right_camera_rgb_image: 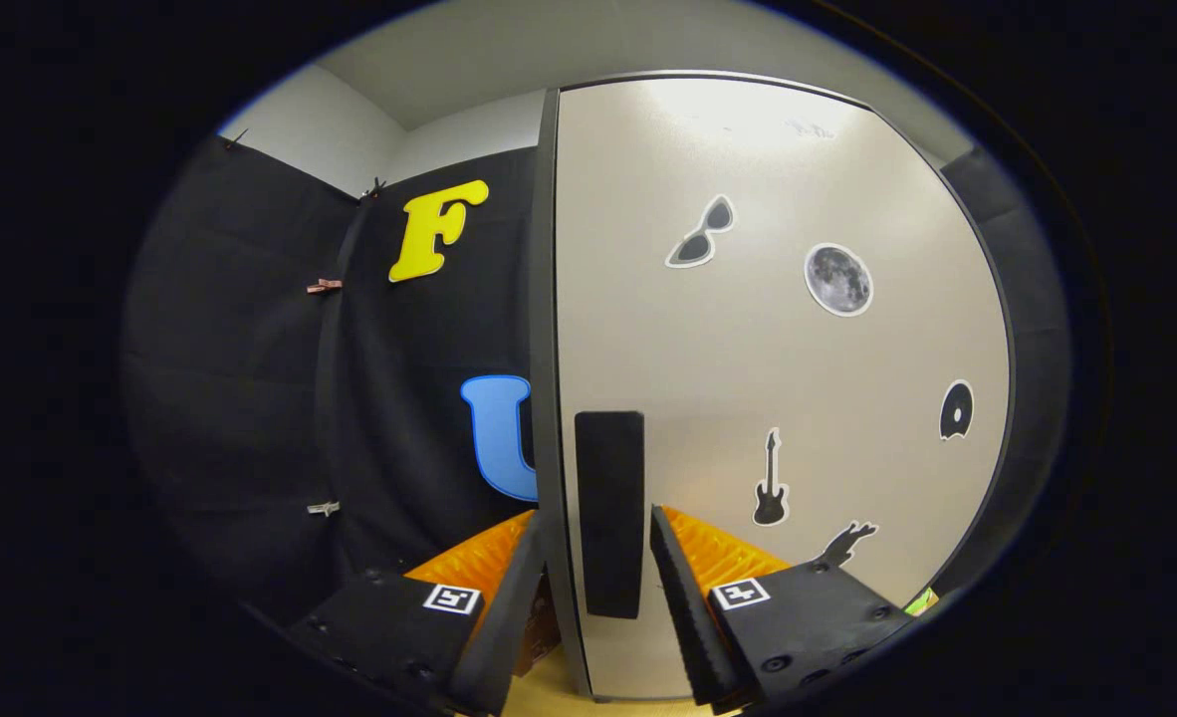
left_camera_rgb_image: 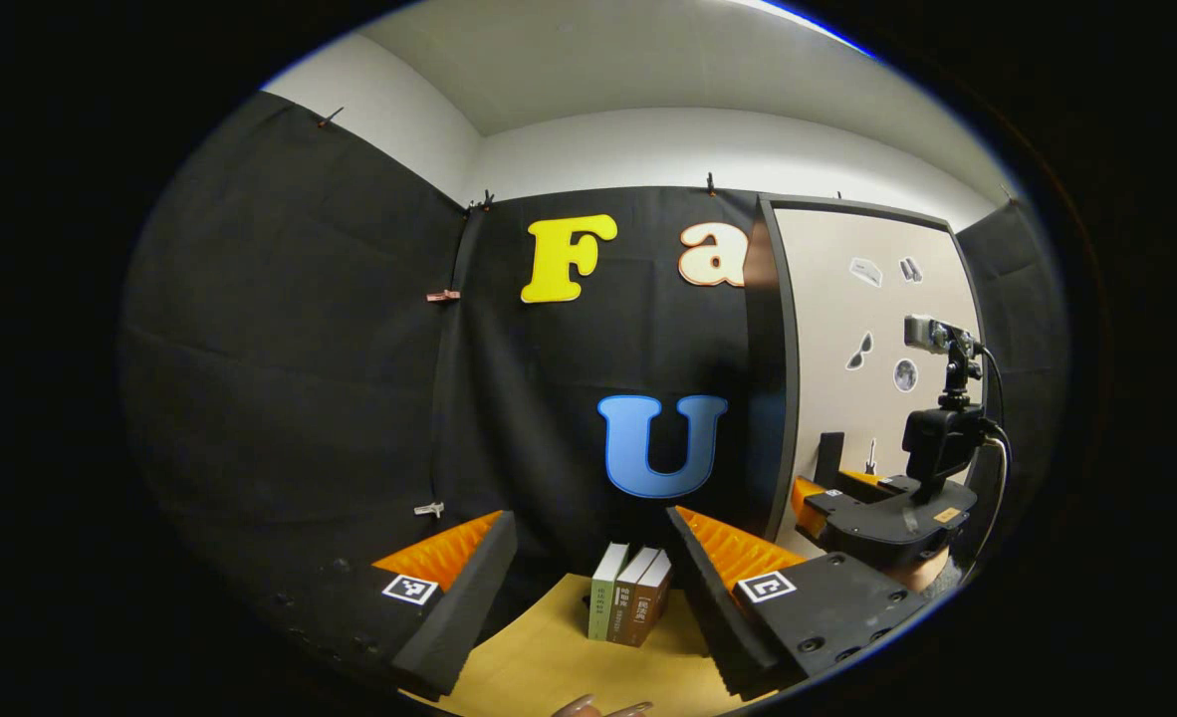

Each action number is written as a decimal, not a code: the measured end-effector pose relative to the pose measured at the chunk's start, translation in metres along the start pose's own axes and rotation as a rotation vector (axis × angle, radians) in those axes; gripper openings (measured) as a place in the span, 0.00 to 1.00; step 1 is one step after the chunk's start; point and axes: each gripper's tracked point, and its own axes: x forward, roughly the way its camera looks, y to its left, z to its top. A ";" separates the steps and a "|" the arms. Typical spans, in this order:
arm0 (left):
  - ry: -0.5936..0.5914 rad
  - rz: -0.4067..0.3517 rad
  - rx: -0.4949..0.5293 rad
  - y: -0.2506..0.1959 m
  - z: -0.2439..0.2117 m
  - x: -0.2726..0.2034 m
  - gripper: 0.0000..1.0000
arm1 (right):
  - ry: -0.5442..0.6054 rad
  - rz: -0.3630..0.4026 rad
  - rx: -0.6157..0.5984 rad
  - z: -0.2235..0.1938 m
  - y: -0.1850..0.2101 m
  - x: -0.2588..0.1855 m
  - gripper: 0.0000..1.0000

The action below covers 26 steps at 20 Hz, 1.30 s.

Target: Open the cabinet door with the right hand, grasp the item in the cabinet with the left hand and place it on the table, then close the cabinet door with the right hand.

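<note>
The cabinet door (right_camera_rgb_image: 778, 378) stands shut at the right of the booth, and its dark upright handle (right_camera_rgb_image: 608, 513) lies between the spread fingers of the right gripper (right_camera_rgb_image: 596, 588), which have not closed on it. The opening step seems to be in hand: next the fingers must pinch the handle and swing the door outward. The left gripper (left_camera_rgb_image: 588, 588) hangs wide and empty over the table (left_camera_rgb_image: 549, 657), facing three upright books (left_camera_rgb_image: 630, 605). The item is hidden inside.
</note>
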 end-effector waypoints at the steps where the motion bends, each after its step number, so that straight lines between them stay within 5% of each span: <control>1: -0.001 0.005 -0.002 0.002 0.000 0.000 0.93 | -0.006 -0.028 -0.006 0.001 -0.004 0.003 0.61; 3: -0.003 0.018 0.000 0.006 0.000 0.002 0.93 | -0.011 -0.048 -0.008 0.001 -0.006 0.006 0.40; 10: 0.002 0.027 -0.019 0.014 0.000 -0.009 0.94 | -0.009 -0.037 -0.030 0.002 -0.008 0.004 0.13; 26: -0.003 -0.020 -0.026 0.064 0.007 -0.114 0.95 | 0.054 -0.002 0.015 0.005 -0.004 -0.023 0.13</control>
